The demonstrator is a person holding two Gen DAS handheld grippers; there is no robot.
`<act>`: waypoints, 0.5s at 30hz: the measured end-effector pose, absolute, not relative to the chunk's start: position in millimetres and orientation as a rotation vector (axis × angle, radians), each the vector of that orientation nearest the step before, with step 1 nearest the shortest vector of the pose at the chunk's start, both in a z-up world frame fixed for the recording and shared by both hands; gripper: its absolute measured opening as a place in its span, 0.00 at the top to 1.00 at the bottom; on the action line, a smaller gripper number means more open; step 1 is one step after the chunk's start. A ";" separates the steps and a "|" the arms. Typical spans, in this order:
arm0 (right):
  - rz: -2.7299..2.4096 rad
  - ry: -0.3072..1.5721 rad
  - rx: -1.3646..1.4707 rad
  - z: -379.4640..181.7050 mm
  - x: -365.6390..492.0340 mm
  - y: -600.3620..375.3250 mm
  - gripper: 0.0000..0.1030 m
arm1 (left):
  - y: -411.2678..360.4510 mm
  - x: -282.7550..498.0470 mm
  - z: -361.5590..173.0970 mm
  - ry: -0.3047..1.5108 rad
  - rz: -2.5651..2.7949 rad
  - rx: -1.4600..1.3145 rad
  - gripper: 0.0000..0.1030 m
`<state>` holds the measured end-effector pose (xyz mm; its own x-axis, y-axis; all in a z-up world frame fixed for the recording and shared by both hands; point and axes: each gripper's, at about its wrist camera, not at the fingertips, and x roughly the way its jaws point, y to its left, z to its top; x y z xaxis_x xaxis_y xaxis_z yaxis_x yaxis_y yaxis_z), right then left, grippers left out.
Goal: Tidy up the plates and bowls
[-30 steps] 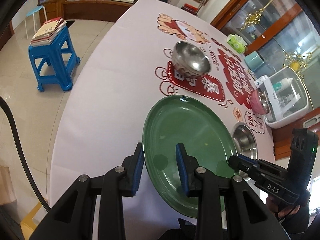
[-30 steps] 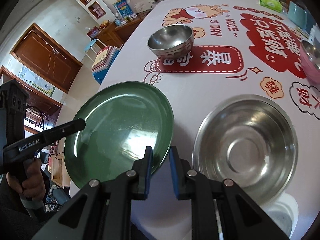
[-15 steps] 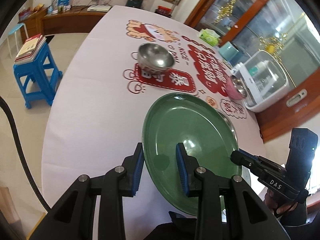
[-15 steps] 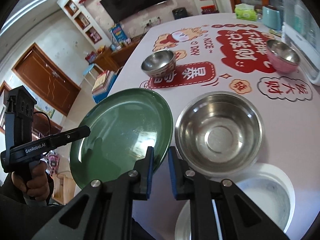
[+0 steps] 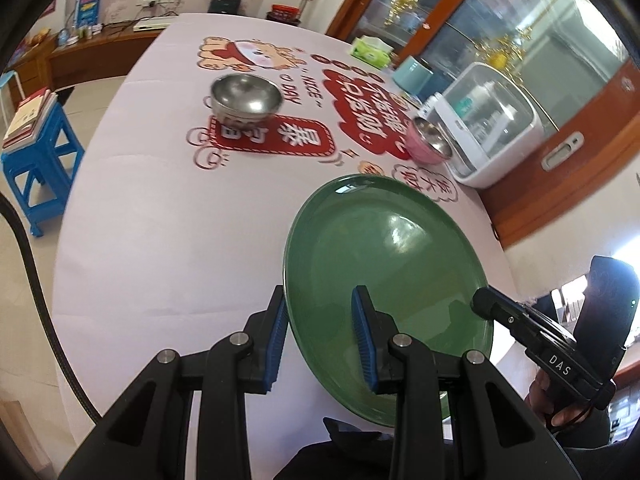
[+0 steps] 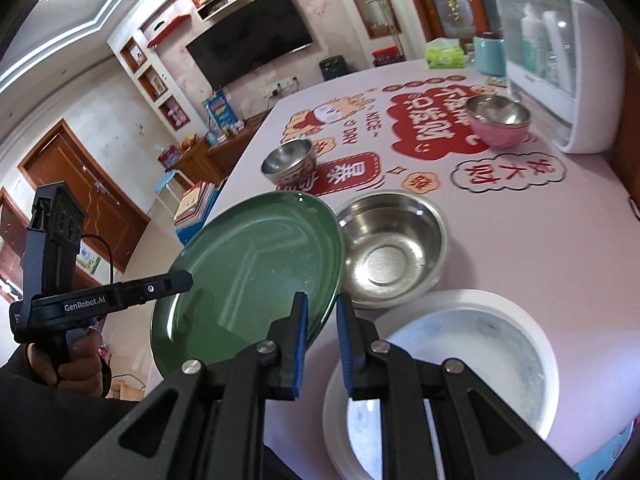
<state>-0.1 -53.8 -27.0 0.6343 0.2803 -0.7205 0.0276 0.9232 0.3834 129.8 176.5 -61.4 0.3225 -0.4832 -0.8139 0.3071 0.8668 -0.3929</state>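
Note:
A green plate is held tilted above the table by both grippers. My left gripper is shut on its left rim. My right gripper is shut on its right rim; the plate also shows in the right wrist view. A large steel bowl sits on the table just right of the plate. A white plate lies at the near edge under the right gripper. A small steel bowl stands farther back, also seen in the right wrist view. A pink bowl with a steel inside stands at the right.
A white storage box with a clear lid stands at the table's right edge. A teal container and a green tissue pack are at the far side. A blue stool with books stands on the floor to the left.
Both grippers have lifted the green plate off the table and tilted it. The large steel bowl and the white plate have come more into the right wrist view.

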 end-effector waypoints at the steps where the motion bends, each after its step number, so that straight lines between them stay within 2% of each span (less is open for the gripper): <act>1: 0.136 0.873 0.373 -26.1 -5.1 -55.9 0.86 | 171.6 126.0 -61.7 1.134 -0.533 -0.172 0.72; 15: 0.006 0.894 0.337 -37.2 -67.4 -87.4 0.86 | 118.1 92.5 -71.9 1.187 -0.626 -0.125 0.72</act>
<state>-67.4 -87.4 -37.2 0.6295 0.1449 -0.7634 0.1344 0.9473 0.2907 92.5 118.1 -71.9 0.2280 -0.5164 -0.8254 0.3896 0.8253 -0.4087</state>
